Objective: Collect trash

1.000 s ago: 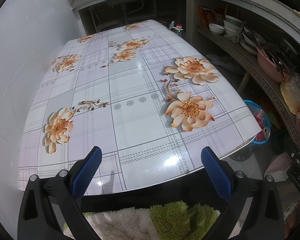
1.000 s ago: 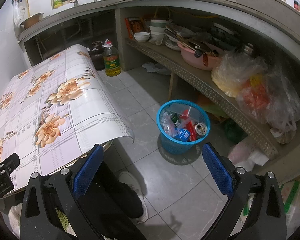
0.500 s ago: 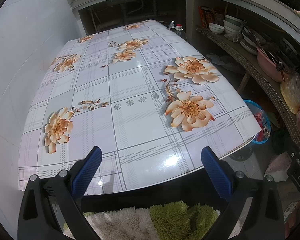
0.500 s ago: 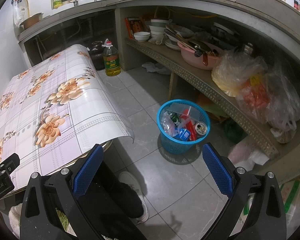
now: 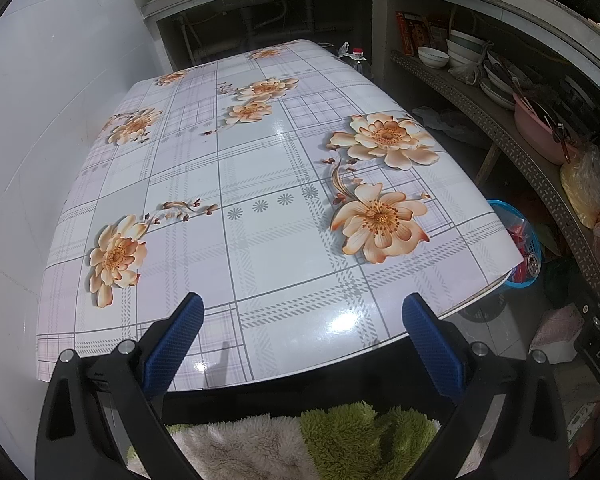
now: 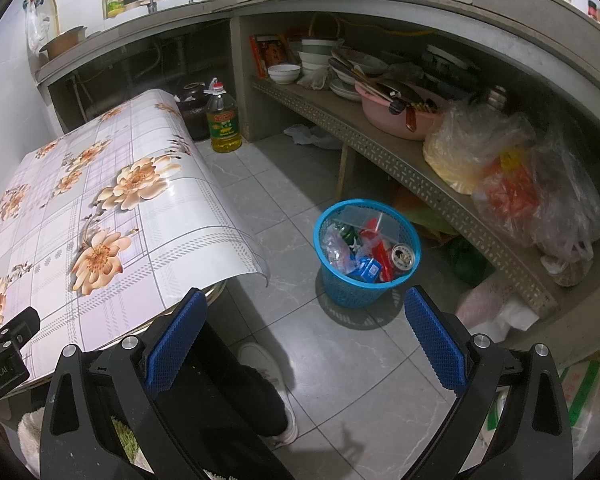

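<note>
Here we hold both the left tool and right tool spread wide, empty. The trash sits in the blue basket on the floor off the table's right edge; a careless reach could tip it.

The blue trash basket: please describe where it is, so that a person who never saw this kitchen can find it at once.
Start at the table with the flowered cloth and look to the grey tiled floor beside its near corner, below the long perforated shelf. There stands the blue trash basket, a small round mesh one. It alone is bright blue and filled with wrappers and a can.
</note>
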A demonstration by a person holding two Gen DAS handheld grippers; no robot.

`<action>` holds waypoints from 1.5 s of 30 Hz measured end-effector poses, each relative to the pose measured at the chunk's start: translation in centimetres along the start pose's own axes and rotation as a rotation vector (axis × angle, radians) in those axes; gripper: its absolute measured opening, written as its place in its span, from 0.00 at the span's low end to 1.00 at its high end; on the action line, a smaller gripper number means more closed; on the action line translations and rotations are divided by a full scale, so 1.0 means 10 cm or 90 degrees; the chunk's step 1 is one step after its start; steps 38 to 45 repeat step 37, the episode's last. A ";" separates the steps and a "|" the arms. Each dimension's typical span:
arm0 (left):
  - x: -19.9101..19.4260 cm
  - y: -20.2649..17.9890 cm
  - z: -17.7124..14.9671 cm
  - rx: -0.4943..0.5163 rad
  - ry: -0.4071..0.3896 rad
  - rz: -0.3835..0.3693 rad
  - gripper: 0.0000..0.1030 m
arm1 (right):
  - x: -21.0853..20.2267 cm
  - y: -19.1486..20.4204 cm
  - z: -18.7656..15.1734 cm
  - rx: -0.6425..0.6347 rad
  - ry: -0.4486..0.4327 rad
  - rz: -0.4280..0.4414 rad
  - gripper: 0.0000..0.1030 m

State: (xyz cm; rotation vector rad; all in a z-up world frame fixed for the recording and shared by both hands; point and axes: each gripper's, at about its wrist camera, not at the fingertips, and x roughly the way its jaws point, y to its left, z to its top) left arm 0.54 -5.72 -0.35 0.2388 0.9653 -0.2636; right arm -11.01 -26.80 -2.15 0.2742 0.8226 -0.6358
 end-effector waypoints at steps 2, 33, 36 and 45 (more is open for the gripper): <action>0.00 0.00 0.00 0.000 0.000 0.000 0.94 | 0.00 0.00 0.00 0.000 0.000 0.000 0.92; 0.00 -0.01 0.01 0.001 0.003 -0.001 0.94 | 0.00 0.02 0.00 0.001 -0.001 0.001 0.92; 0.01 -0.01 0.01 0.002 0.005 -0.002 0.94 | 0.00 0.02 0.00 0.001 0.000 0.001 0.92; 0.01 -0.01 0.00 0.002 0.005 -0.002 0.94 | 0.01 0.03 0.00 0.001 0.000 0.002 0.92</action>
